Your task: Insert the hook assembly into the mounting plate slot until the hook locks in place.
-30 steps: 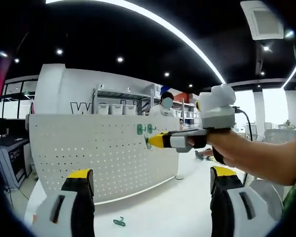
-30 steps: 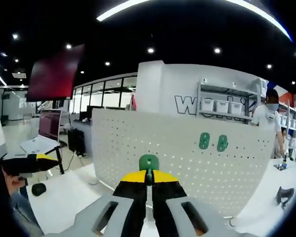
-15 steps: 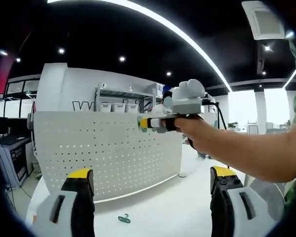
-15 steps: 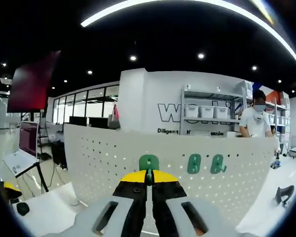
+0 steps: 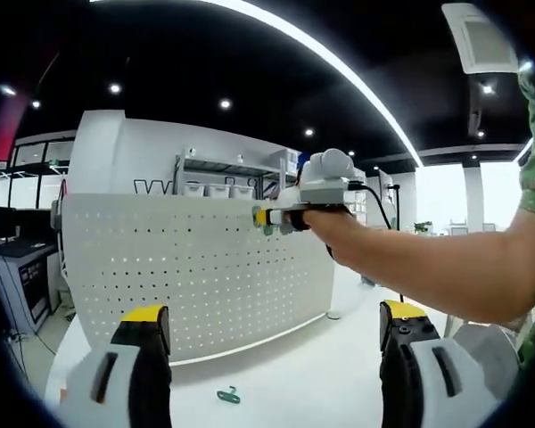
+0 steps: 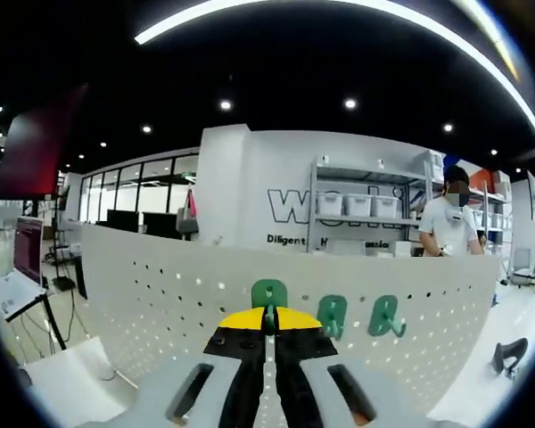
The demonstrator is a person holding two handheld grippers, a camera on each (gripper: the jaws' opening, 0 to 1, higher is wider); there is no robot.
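Up close, green hook [image 6: 269, 294] pinched in right gripper [image 6: 269, 323] at pegboard [image 6: 160, 294]; left gripper [image 5: 272, 334] spread.

In the right gripper view the right tongs [image 6: 268, 323] cover all but the top of the green hook [image 6: 269, 292], so whether it sits in the pegboard [image 6: 160, 294] cannot be told. In the left gripper view a hand [image 5: 339, 227] hides the body of those tongs, and the small green piece [image 5: 228, 394] on the counter [image 5: 294, 383] is too small to make out.

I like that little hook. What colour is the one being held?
Green hook, clearest in the right gripper view.
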